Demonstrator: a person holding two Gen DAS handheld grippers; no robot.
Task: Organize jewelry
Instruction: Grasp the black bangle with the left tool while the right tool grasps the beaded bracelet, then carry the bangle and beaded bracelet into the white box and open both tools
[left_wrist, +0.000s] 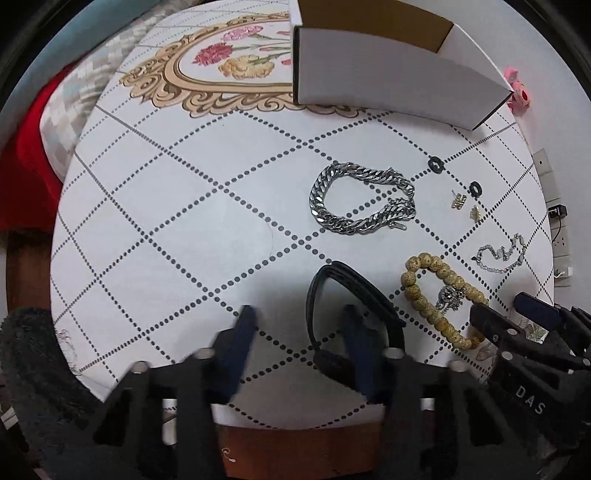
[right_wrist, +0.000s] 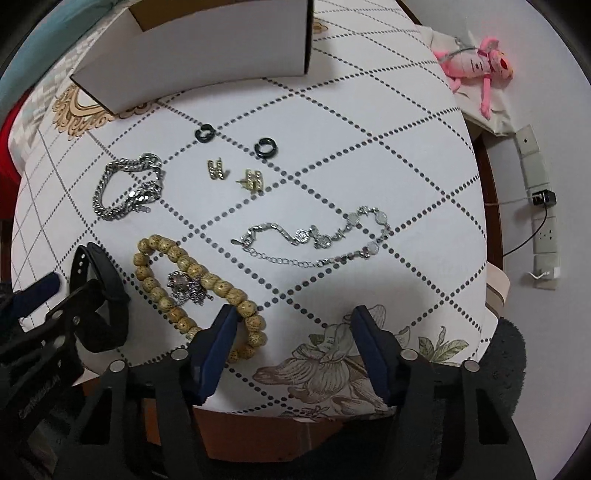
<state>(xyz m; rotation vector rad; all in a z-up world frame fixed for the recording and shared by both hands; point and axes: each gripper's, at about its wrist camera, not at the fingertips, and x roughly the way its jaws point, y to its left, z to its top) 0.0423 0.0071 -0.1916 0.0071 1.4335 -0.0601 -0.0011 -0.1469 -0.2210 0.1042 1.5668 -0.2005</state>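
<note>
Jewelry lies on a round table with a white dotted cloth (left_wrist: 166, 221). A thick silver chain bracelet (left_wrist: 360, 201) lies mid-table, with a tan bead bracelet (left_wrist: 439, 299), a thin silver charm bracelet (right_wrist: 317, 240), two black ring earrings (right_wrist: 265, 147) and two gold stud earrings (right_wrist: 253, 180). A black band (left_wrist: 351, 314) lies by my left gripper (left_wrist: 299, 325), which is open, its right finger over the band. My right gripper (right_wrist: 293, 325) is open and empty, its left finger beside the bead bracelet (right_wrist: 192, 277). An open white cardboard box (left_wrist: 388, 74) stands at the back.
A pink plush toy (right_wrist: 476, 66) lies on a cloth beyond the table's far right edge. A power strip with a plugged cable (right_wrist: 543, 206) sits on the floor at right. Red and patterned fabric (left_wrist: 44, 140) lies past the left edge.
</note>
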